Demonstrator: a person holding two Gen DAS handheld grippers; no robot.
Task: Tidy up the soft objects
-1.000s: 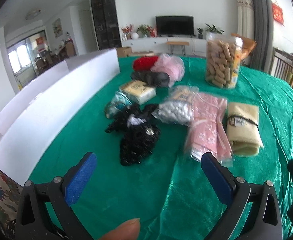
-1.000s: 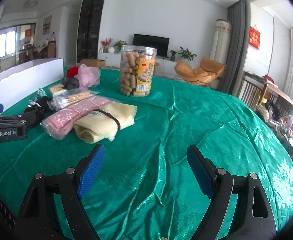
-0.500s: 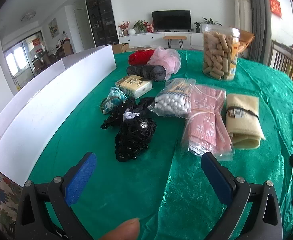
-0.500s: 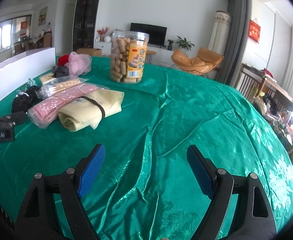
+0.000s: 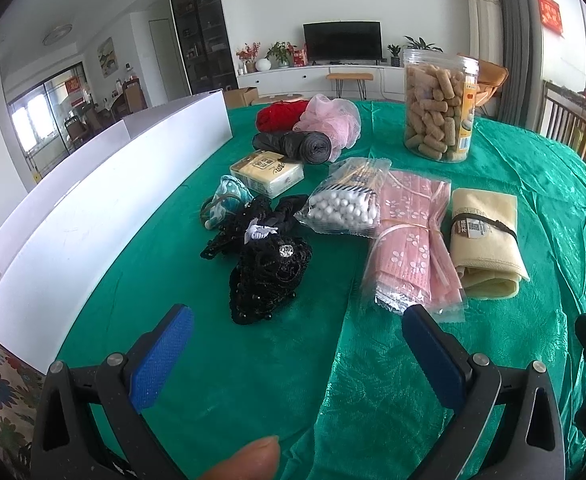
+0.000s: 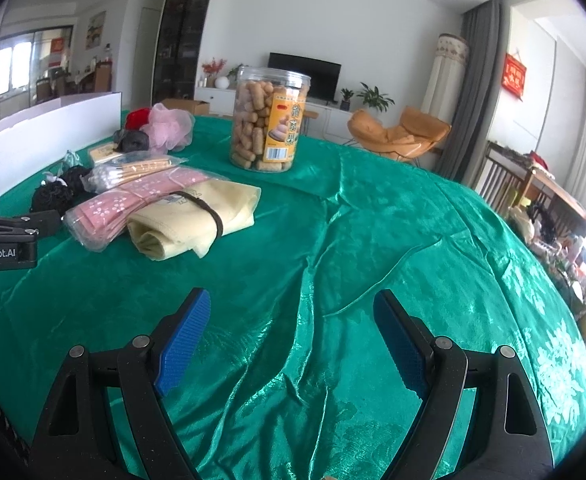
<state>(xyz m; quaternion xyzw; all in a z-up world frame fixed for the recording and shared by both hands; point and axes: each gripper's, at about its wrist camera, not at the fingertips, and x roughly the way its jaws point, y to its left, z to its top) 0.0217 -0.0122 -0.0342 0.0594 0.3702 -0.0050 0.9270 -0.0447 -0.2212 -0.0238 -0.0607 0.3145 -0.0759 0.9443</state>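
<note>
On the green satin tablecloth [image 6: 333, 240] the soft things lie in a loose cluster toward the left side, next to a long white box [image 5: 105, 200] whose wall runs along the table edge. Nearest the left gripper [image 5: 297, 344] is a heap of black lace hair pieces [image 5: 269, 268], with a teal scrunchie [image 5: 225, 204] just behind it. Beside those sit a bag of cotton swabs [image 5: 345, 208], a pink packet of floral masks [image 5: 409, 248] and a folded cream cloth [image 5: 485, 240] bound by a dark band. Further back I see a tissue pack [image 5: 267, 172], a grey roll of bags [image 5: 293, 146], a red knitted bundle [image 5: 281, 116] and a pink bath pouf [image 5: 329, 124]. The tall jar of biscuit sticks [image 6: 269, 120] stands apart, upright.

Both tools are empty. The left gripper hovers low with its blue pads wide apart, lined up toward the black lace and the near corner of the mask packet. The right gripper [image 6: 289, 332] is also spread wide, over bare cloth, well clear of everything.

To my eye nothing has been sorted yet; this looks like the approach to a first pick. The next move probably calls for the left tool to go forward and down onto the black lace, closing on the bulk of it so the loose strands come along, then carrying it to the white box.
</note>
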